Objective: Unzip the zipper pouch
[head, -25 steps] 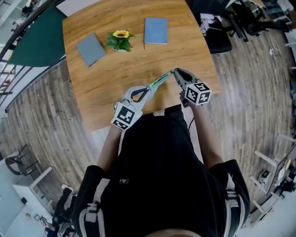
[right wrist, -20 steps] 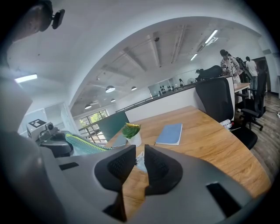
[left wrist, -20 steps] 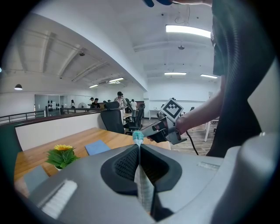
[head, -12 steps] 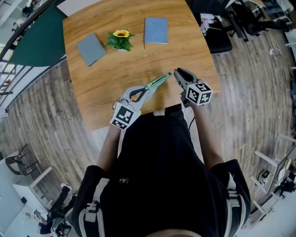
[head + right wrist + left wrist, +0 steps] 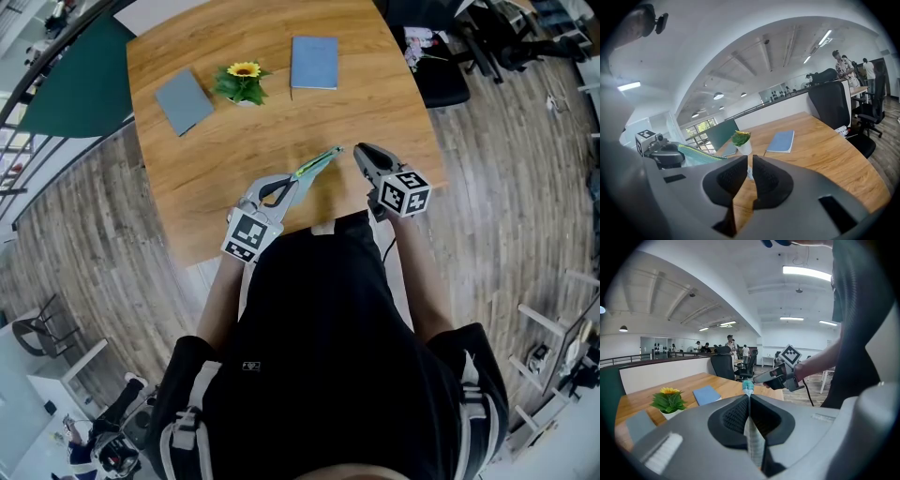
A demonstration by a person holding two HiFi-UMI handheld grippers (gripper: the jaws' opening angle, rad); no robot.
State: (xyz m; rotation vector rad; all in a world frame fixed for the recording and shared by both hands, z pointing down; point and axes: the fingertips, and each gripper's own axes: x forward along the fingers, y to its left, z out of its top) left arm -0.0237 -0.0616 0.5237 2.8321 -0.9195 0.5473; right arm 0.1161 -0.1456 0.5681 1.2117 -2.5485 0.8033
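Note:
The zipper pouch [image 5: 315, 166], thin, teal and green striped, hangs in the air over the table's near edge. My left gripper [image 5: 296, 178] is shut on its near end. In the left gripper view the pouch [image 5: 753, 446] runs edge-on between the closed pads of that gripper [image 5: 749, 397]. My right gripper [image 5: 359, 150] sits just right of the pouch's far tip, a small gap apart. Its jaws have just been closing and stand a narrow slit apart [image 5: 750, 160]. A small pale thing shows in the slit; I cannot tell what it is. The pouch [image 5: 701, 154] lies to its left.
On the wooden table [image 5: 281, 127] stand a potted sunflower [image 5: 244, 82], a grey notebook [image 5: 184, 99] and a blue notebook [image 5: 314, 62], all at the far side. A black chair [image 5: 441, 70] stands by the table's right edge. The person's dark torso fills the near foreground.
The pouch's far tip touched the right gripper a second ago; now a small gap lies between them. The left gripper with the pouch has barely shifted.

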